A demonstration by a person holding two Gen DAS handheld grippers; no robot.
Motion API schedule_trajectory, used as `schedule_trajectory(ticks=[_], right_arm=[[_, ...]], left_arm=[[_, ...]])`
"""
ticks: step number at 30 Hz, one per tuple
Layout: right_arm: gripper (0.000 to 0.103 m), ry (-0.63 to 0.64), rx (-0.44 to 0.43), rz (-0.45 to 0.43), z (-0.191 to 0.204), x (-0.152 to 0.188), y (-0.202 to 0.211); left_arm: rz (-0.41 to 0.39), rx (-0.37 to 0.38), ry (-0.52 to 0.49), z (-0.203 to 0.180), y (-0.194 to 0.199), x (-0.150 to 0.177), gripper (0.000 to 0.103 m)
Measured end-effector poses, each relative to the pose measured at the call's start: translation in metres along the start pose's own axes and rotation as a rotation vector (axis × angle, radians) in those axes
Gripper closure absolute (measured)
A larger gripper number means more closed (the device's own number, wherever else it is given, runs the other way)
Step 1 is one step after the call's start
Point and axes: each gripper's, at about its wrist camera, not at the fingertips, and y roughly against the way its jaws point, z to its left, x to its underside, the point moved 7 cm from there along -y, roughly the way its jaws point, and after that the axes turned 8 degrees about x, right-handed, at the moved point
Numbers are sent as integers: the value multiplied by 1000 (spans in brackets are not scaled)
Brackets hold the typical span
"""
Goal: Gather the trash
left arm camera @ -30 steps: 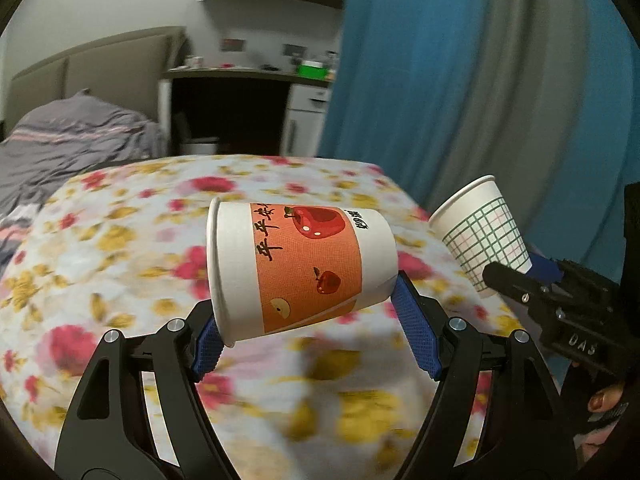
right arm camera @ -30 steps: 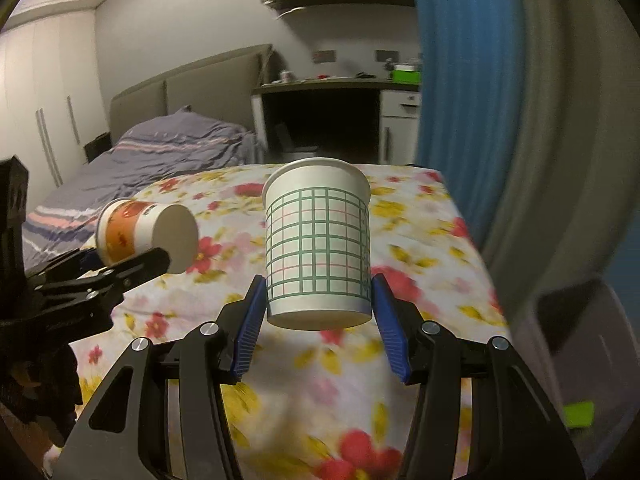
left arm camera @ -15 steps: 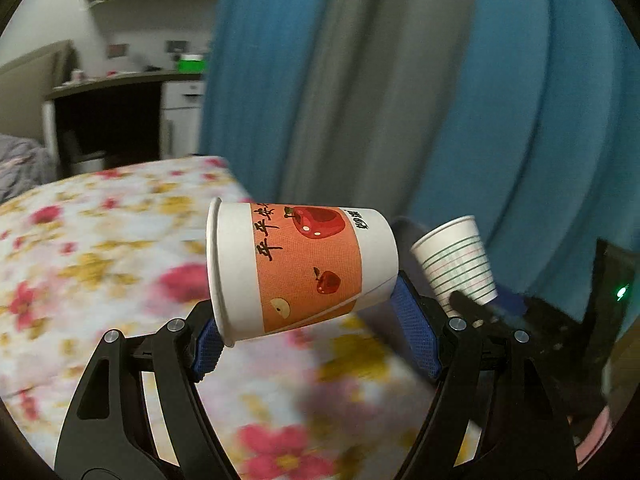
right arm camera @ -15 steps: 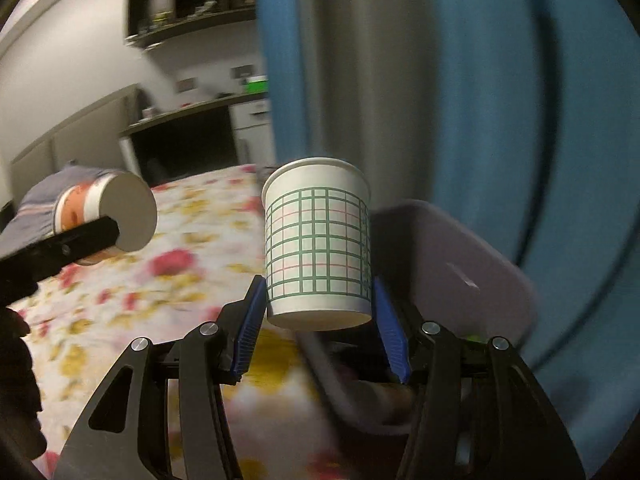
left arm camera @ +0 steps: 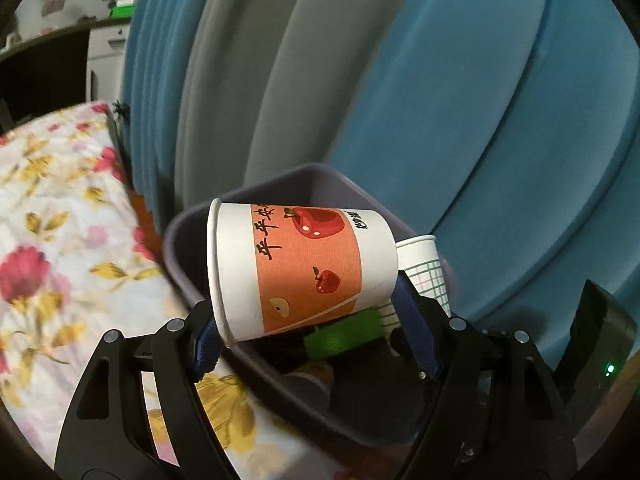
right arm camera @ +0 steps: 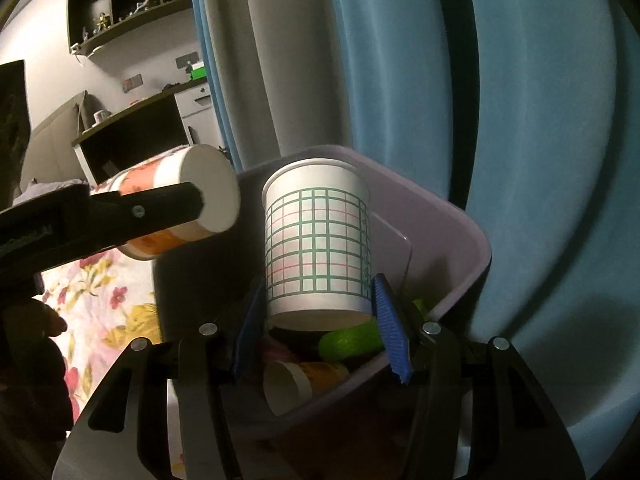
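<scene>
My left gripper is shut on an orange apple-print paper cup, which lies sideways with its rim to the left, over a purple trash bin. My right gripper is shut on an upright white cup with a green grid pattern, held above the same purple bin. In the right wrist view the orange cup and the left gripper's finger hang at the left. The grid cup shows behind the orange cup in the left wrist view.
Inside the bin lie a green item, another orange paper cup and dark trash. A bed with a floral cover borders the bin on the left. Blue and grey curtains hang behind it. A desk stands far back.
Both grippers swung right from over the floral bed to above the purple bin, each keeping its cup. The bin's inside has come into view.
</scene>
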Motion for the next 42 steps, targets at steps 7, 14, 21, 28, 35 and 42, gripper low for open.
schedule_trajectory(ticks=[7,14,21,28,35,42], right_arm=[[41,18,6,6,-5,4,-10],[29,29,54,-50,-11,6,9],[12,59,70,-156,5,2,51],[5,63,34,-206,40,6,87],[5,83,17,-257,74,14,126],[5,106,-6,-306,101,28,167]], left_arm=[[16,2,6,3,-2,4,22],[-24,-35,36,12,23,4,13],[-149,-282,-68,16,96,23,7],[-242,-470,-73,24,174,62,6],[-312,-532,-56,24,240,100,6],[-368,-578,-43,17,289,125,6]])
